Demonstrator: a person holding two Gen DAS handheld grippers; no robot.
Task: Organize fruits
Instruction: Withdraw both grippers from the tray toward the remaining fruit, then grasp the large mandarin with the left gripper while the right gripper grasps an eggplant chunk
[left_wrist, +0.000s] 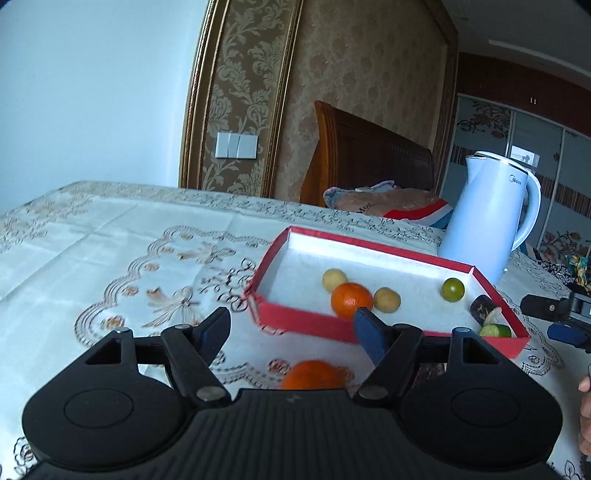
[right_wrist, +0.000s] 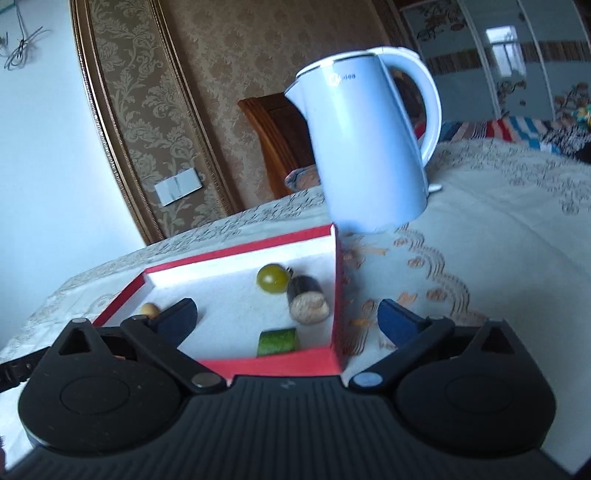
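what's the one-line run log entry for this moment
left gripper: open, empty | right gripper: open, empty | orange: on tablecloth, outside red tray | second orange: in tray

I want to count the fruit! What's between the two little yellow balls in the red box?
An orange sits between the two yellow balls in the red box, seen in the left wrist view.

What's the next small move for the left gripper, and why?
Probably ease the left gripper down and back over the loose orange, then close. That orange lies on the tablecloth outside the red box, low between the open fingers, while another orange already sits in the box. The fingers hold nothing.
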